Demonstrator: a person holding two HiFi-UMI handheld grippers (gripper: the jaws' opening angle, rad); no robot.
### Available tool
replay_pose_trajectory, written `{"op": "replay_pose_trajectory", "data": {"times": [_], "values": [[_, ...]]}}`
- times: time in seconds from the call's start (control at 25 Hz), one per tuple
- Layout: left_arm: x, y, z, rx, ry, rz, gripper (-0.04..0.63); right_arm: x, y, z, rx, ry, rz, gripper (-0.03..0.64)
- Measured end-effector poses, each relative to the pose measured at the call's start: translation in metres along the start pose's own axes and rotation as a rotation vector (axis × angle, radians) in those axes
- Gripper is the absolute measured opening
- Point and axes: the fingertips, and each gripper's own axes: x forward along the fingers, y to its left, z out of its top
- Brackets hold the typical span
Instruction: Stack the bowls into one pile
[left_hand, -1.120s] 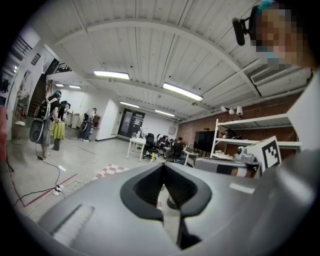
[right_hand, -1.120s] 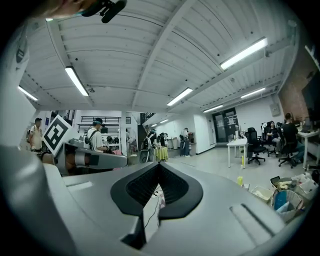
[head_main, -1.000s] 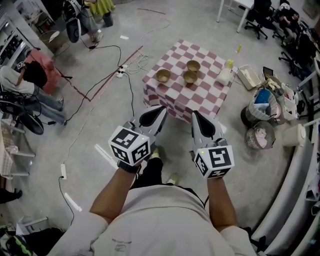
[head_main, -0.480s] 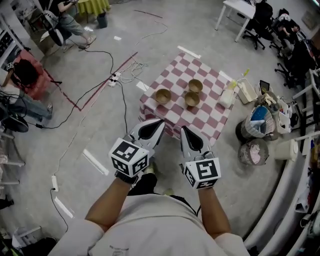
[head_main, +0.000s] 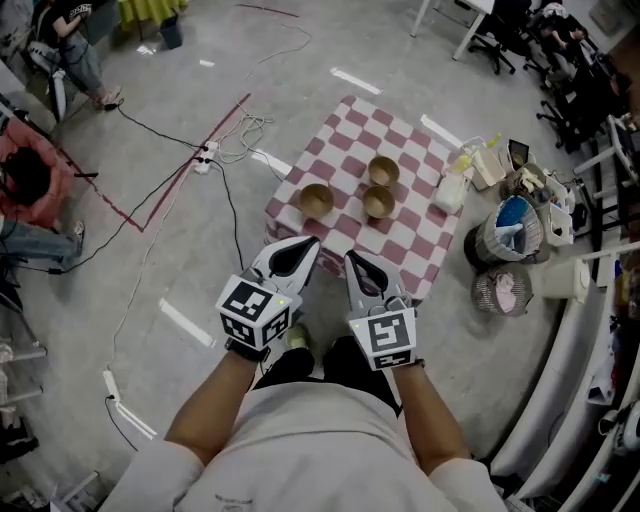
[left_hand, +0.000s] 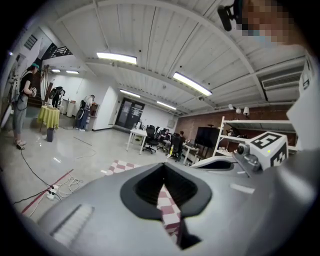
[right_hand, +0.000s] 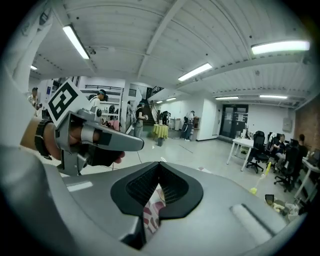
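Note:
Three brown bowls stand apart on a small table with a red-and-white checked cloth (head_main: 345, 125): one at the left (head_main: 316, 200), one at the back (head_main: 383, 170), one at the front right (head_main: 378, 203). My left gripper (head_main: 303, 248) and right gripper (head_main: 356, 264) are held side by side in the air just short of the table's near edge, well clear of the bowls. Both are shut with nothing in them. In the left gripper view the jaws (left_hand: 162, 170) meet, with only a sliver of checked cloth showing through. The right gripper view (right_hand: 159, 167) shows the same.
A white jug with a yellow top (head_main: 451, 186) stands at the table's right edge. Bins and a wire basket (head_main: 506, 291) crowd the floor to the right. Cables and a power strip (head_main: 205, 160) lie on the floor at the left. People sit at the far left.
The person has come nearer to the table, which now sits lower and closer in the head view. The two grippers have drawn closer together. Both stay shut.

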Motion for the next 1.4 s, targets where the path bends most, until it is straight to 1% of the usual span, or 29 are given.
{"op": "replay_pose_trajectory", "data": {"times": [0.12, 0.2, 0.28, 0.4, 0.6, 0.92, 1.0, 1.2, 1.32, 1.4], "values": [[0.016, 0.016, -0.009, 0.000, 0.017, 0.003, 0.006, 0.027, -0.008, -0.015, -0.042, 0.035, 0.016, 0.012], [0.027, 0.029, -0.014, -0.002, 0.020, 0.015, 0.006, 0.048, -0.013, -0.030, -0.072, 0.062, 0.043, 0.012], [0.040, 0.042, -0.021, -0.008, 0.026, 0.033, 0.006, 0.068, -0.015, -0.051, -0.100, 0.107, 0.089, 0.012], [0.059, 0.058, -0.038, -0.028, 0.058, 0.067, 0.006, 0.095, -0.018, -0.083, -0.138, 0.173, 0.160, 0.014], [0.086, 0.088, -0.057, -0.068, 0.095, 0.141, 0.006, 0.134, -0.028, -0.111, -0.225, 0.225, 0.252, 0.014], [0.118, 0.132, -0.109, -0.140, 0.148, 0.254, 0.006, 0.195, -0.035, -0.197, -0.477, 0.351, 0.391, 0.023], [0.122, 0.140, -0.121, -0.161, 0.158, 0.282, 0.006, 0.206, -0.034, -0.215, -0.538, 0.373, 0.418, 0.049], [0.132, 0.155, -0.147, -0.209, 0.178, 0.327, 0.006, 0.233, -0.033, -0.252, -0.688, 0.393, 0.460, 0.051], [0.136, 0.161, -0.160, -0.231, 0.184, 0.343, 0.006, 0.245, -0.031, -0.270, -0.758, 0.396, 0.480, 0.052], [0.136, 0.165, -0.168, -0.245, 0.188, 0.353, 0.006, 0.251, -0.027, -0.282, -0.798, 0.402, 0.499, 0.069]]}}
